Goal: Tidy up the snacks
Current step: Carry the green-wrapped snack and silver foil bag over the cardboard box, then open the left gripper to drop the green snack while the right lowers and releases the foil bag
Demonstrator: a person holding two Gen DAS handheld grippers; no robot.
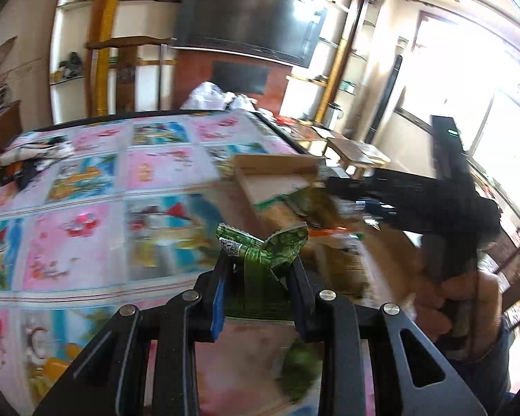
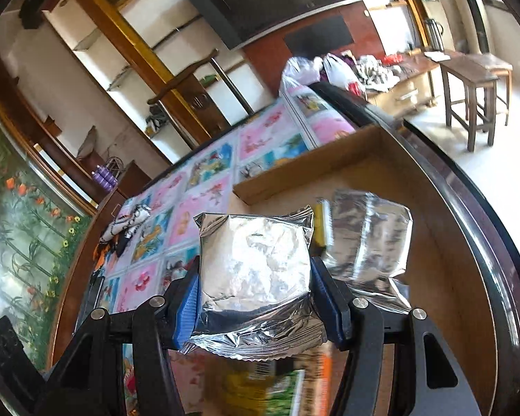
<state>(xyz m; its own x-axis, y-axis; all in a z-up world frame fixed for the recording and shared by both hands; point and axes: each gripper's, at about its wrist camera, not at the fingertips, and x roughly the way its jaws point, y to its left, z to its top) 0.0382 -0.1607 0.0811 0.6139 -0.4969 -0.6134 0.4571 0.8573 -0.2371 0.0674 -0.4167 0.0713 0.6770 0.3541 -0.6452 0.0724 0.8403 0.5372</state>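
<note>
left gripper [image 1: 260, 270]: I see it nearly closed, pinching a green packet [image 1: 263, 248] above the floral cloth [image 1: 86, 190].
right gripper [image 2: 256, 294]: half open, clamped on a silver packet [image 2: 256, 267], near the cardboard box [image 2: 381, 170].
risk: I'd expect the crumpled green wrapper to slip; foil is slick.

Both the left gripper [image 1: 260, 270] and the right gripper [image 2: 256, 291] are showing black linked arms with round silver pivot pins, triangular cut-outs and blue pads [image 2: 187, 305] inside the fingers, while the right hand [image 1: 443, 298] is wearing nothing.
</note>
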